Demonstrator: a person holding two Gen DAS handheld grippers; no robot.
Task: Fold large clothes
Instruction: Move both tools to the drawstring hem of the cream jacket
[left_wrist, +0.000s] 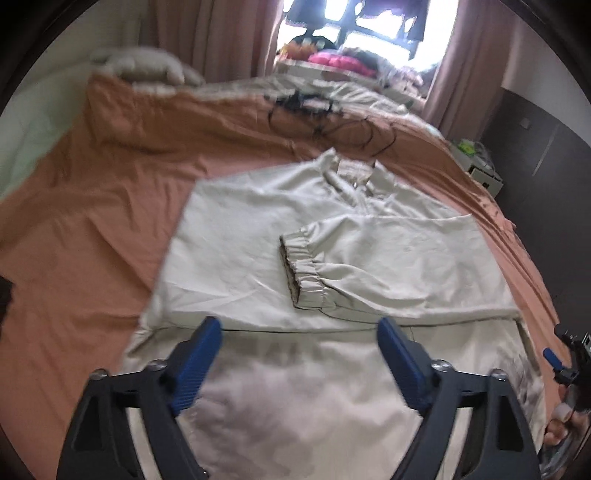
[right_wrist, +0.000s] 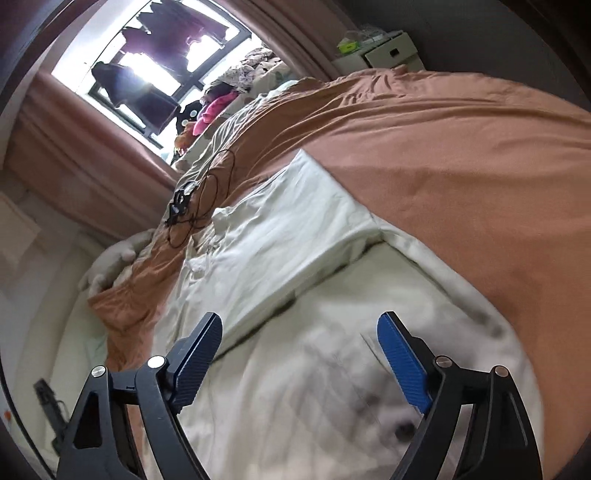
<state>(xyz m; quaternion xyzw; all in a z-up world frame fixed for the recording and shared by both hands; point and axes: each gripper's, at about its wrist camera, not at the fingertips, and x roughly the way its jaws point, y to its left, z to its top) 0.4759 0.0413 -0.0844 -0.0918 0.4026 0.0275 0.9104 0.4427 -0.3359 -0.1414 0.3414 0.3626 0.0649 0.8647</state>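
Observation:
A large cream jacket (left_wrist: 332, 258) lies flat on the orange bedsheet (left_wrist: 92, 229), collar toward the window. One sleeve is folded across its body, the elastic cuff (left_wrist: 301, 269) near the middle. My left gripper (left_wrist: 299, 326) hovers above the jacket's near part, its blue pads (left_wrist: 195, 363) wide apart with nothing between them. In the right wrist view the same jacket (right_wrist: 280, 243) runs tilted across the bed, a folded edge crossing it. My right gripper (right_wrist: 299, 323) stands open over the jacket's near part, empty. The right gripper (left_wrist: 567, 360) also shows at the left view's right edge.
A black cable tangle (left_wrist: 317, 110) lies on the sheet beyond the collar. Pillows (left_wrist: 147, 68) sit at the far left, piled clothes (left_wrist: 340, 59) under the window. A white bedside cabinet (left_wrist: 480, 170) stands beside the bed's right side. Pink curtains (right_wrist: 85, 155) frame the window.

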